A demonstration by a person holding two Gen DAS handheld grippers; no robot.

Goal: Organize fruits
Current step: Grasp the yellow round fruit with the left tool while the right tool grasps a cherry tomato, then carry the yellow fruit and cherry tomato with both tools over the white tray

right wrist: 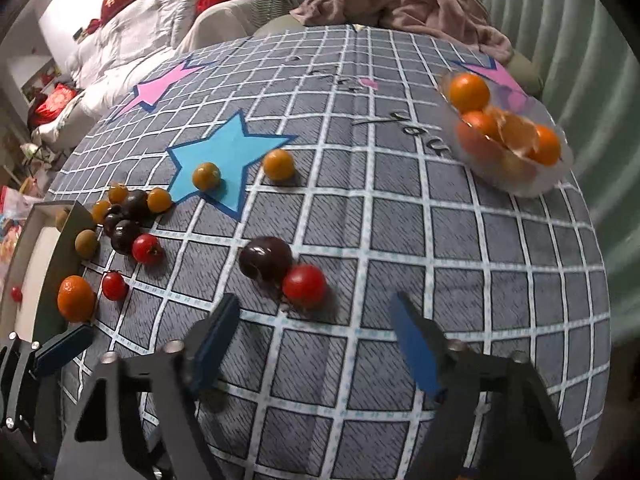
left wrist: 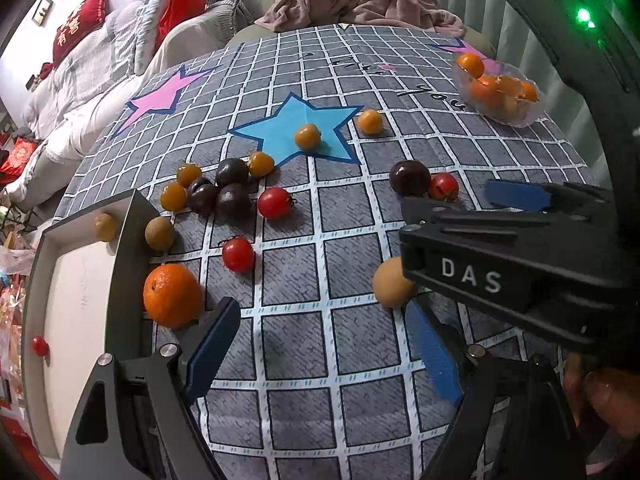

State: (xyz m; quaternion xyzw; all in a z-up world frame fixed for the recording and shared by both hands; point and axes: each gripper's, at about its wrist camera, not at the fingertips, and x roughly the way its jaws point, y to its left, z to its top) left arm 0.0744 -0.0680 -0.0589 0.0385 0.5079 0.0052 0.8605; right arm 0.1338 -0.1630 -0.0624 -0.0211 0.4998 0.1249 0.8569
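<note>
The left tool (left wrist: 326, 354) hangs over the checked cloth (left wrist: 360, 344) of the desk with its blue fingers (left wrist: 212, 344) spread wide apart and nothing between them. Just past its left finger sits an orange (left wrist: 173, 295), touching the dark wall of a white tray (left wrist: 72, 280) that lies off to the tool's left. Inside that tray a small red tomato (left wrist: 39, 346) rests near the closer end and a brown round fruit (left wrist: 105, 227) at the far corner; another brown fruit (left wrist: 160, 233) sits just outside the wall. Ahead of the left tool lies a red tomato (left wrist: 238, 254), and farther on a cluster of dark plums (left wrist: 224, 190) mixed with small yellow-orange fruits (left wrist: 174, 196). A tan round fruit (left wrist: 392, 283) lies ahead and to its right, partly hidden by the right tool's black body.

The right tool (right wrist: 320, 344) also hovers above the cloth, fingers apart and empty. Just ahead, slightly left of its centre line, a dark plum (right wrist: 266, 258) and a red tomato (right wrist: 305, 286) sit touching each other. Far ahead to its right a clear bowl (right wrist: 536, 184) holds several oranges (right wrist: 469, 92). Two yellow-orange fruits (right wrist: 206, 176) lie well ahead to its left, one on a blue star (right wrist: 224, 152) printed on the cloth and one just beside it.
</note>
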